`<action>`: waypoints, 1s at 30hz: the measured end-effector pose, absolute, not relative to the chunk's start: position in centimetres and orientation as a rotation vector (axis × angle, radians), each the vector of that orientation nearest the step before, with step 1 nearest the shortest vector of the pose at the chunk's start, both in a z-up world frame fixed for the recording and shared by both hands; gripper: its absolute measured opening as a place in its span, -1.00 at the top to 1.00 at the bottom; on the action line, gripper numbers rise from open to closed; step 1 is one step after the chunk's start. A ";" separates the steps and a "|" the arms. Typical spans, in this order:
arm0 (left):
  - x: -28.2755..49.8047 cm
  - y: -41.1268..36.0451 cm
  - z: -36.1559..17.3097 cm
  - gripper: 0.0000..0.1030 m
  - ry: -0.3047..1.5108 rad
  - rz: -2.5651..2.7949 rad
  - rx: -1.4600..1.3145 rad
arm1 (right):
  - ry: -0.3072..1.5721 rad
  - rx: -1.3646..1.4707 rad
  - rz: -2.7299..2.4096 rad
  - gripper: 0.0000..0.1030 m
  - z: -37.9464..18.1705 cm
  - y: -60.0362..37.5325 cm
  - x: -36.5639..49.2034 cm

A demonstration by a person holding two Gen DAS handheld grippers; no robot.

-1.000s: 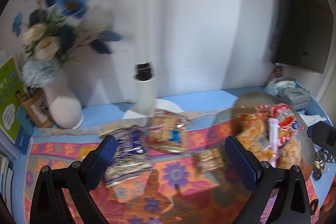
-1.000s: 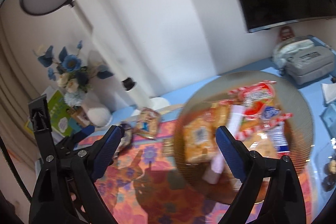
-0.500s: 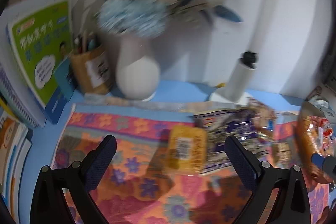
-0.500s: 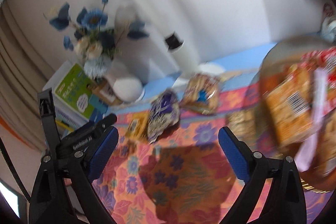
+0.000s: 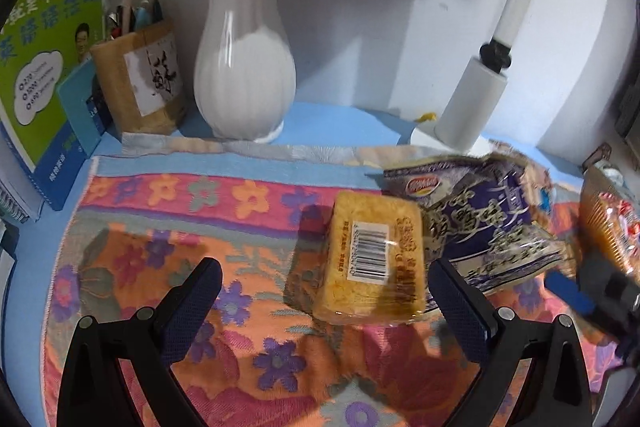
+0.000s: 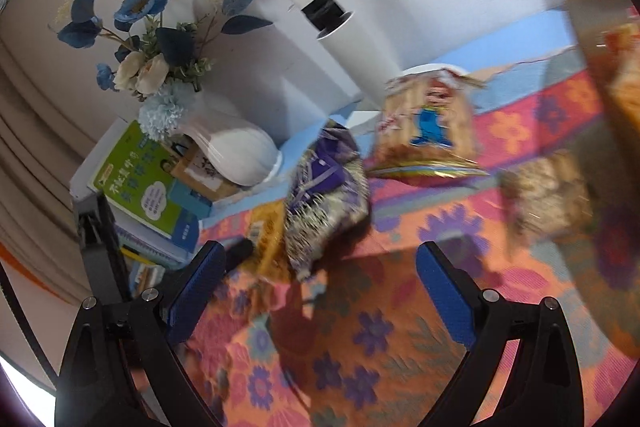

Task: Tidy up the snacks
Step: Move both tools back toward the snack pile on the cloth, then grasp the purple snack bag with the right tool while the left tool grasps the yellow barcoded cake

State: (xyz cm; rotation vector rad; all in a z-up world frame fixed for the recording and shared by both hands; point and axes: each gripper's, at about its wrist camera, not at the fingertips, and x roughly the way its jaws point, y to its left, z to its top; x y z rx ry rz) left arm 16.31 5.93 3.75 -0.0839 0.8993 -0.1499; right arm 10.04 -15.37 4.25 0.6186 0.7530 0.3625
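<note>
With jaws apart and empty, the left gripper (image 5: 324, 301) is lining up on the yellow barcoded snack pack (image 5: 370, 261) lying on the flowered cloth (image 5: 168, 239), ideally straddling its long sides squarely before closing.

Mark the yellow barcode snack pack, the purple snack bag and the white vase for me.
yellow snack pack (image 5: 370, 259), left wrist view, on its barcode label.
purple snack bag (image 5: 486, 223), left wrist view, on the middle of its printed front.
white vase (image 5: 244, 79), left wrist view, on its ribbed belly.
</note>
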 end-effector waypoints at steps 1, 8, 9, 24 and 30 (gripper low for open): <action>16.5 5.9 3.4 -0.98 0.905 -0.152 -0.083 | 0.753 0.619 0.365 -0.88 4.3 -15.2 10.6; 17.6 6.1 1.4 -1.00 0.904 -0.199 -0.152 | 0.791 0.646 0.408 -0.93 2.5 -13.8 15.6; 17.9 5.9 0.8 -1.00 0.920 -0.194 -0.146 | 0.790 0.663 0.419 -0.99 2.0 -13.7 16.1; 17.8 5.6 0.4 -1.00 0.898 -0.182 -0.129 | 0.700 0.573 0.407 -1.00 1.9 -12.6 15.4; 17.9 5.6 0.4 -1.00 0.897 -0.182 -0.129 | 0.700 0.569 0.405 -1.00 1.8 -12.5 15.4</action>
